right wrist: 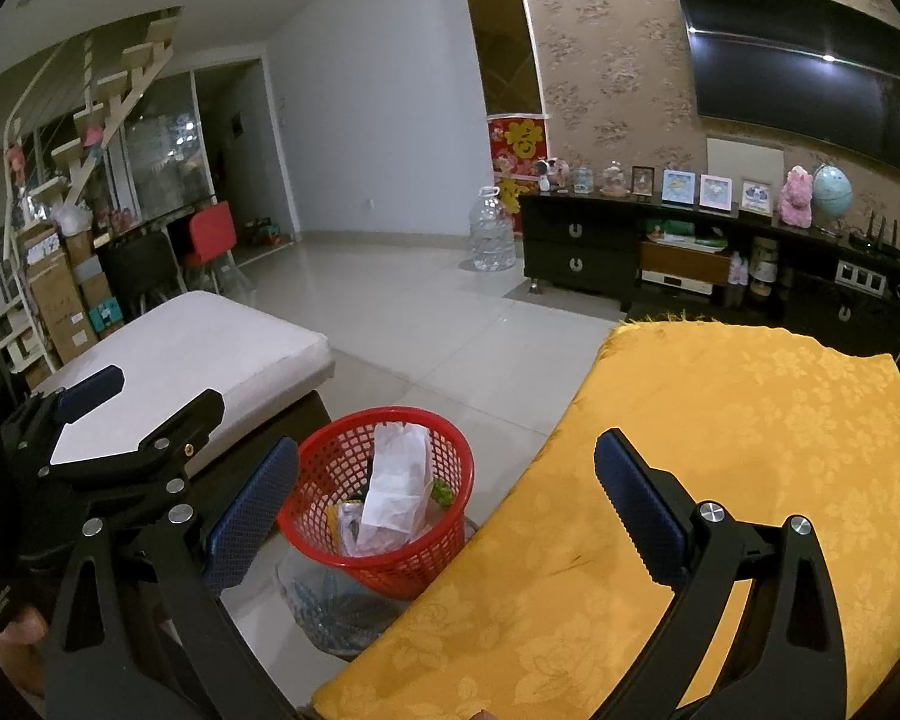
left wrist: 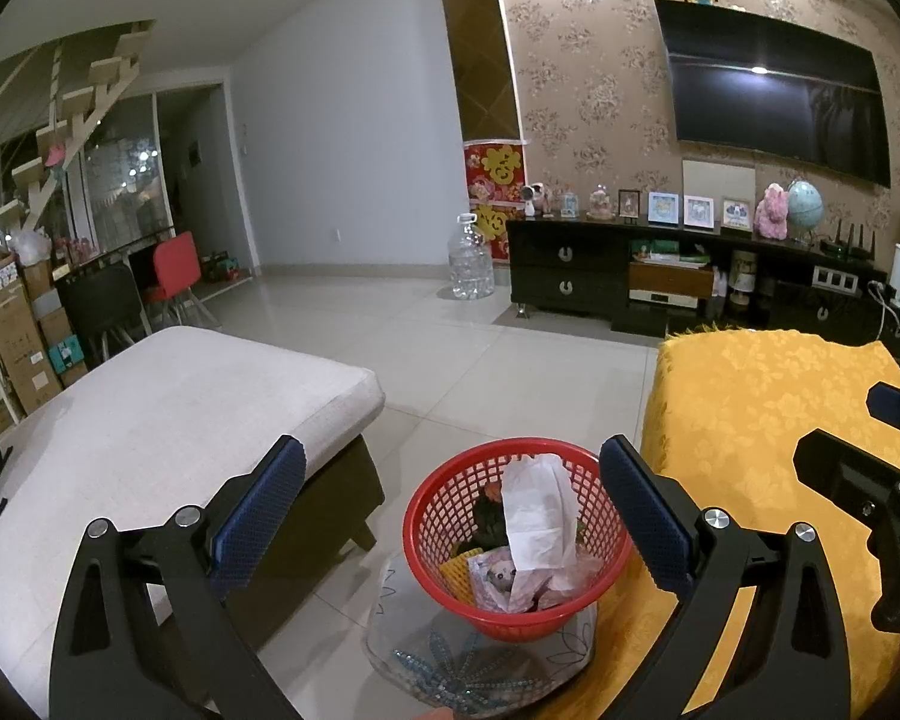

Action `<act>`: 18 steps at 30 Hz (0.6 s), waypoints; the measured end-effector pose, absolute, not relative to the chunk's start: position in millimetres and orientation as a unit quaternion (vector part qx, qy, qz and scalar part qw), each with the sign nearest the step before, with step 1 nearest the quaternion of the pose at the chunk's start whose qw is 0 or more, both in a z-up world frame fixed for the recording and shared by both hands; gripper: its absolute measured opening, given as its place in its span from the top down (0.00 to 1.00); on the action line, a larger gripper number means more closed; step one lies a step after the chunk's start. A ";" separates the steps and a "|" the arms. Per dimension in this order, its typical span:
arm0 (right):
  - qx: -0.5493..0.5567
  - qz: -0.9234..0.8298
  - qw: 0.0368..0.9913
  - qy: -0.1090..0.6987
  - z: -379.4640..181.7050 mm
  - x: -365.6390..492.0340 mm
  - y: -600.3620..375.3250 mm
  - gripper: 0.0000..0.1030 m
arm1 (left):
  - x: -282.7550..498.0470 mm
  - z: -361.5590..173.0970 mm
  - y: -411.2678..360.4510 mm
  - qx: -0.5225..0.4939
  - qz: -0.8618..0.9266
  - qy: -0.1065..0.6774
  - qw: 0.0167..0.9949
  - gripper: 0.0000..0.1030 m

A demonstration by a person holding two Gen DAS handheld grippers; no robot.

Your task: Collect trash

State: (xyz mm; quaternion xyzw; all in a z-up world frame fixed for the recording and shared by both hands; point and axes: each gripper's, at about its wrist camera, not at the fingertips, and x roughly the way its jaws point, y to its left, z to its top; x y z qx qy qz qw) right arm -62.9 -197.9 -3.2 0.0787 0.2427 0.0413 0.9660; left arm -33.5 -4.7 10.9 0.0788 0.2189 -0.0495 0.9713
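A red mesh basket (left wrist: 450,516) stands on the floor between a sofa and a yellow-covered table; it also shows in the right wrist view (right wrist: 336,468). It holds trash: a crumpled white paper bag (left wrist: 537,510) (right wrist: 393,486) and several wrappers. My left gripper (left wrist: 450,510) is open and empty, held above the basket. My right gripper (right wrist: 447,507) is open and empty, above the edge of the yellow cloth (right wrist: 720,456). The right gripper's body shows at the right edge of the left wrist view (left wrist: 858,480). The left gripper's body shows at the left of the right wrist view (right wrist: 108,426).
A beige sofa cushion (left wrist: 168,420) lies to the left. A patterned bag (left wrist: 450,654) lies on the floor under the basket. A black TV cabinet (left wrist: 660,276) with frames and toys lines the far wall. A big water bottle (left wrist: 470,258) stands on the tiled floor.
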 end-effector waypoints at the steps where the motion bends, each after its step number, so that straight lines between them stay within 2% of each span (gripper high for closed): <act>1: 0.078 0.041 0.966 0.243 -3.8 -63.2 -197.8 0.07 | -33.4 11.1 -4.4 0.078 -0.050 0.219 0.971 0.08; 18: 0.077 0.043 0.966 0.244 -5.4 -63.0 -198.2 0.07 | -29.1 2.4 -0.4 0.075 -0.050 0.217 0.972 0.08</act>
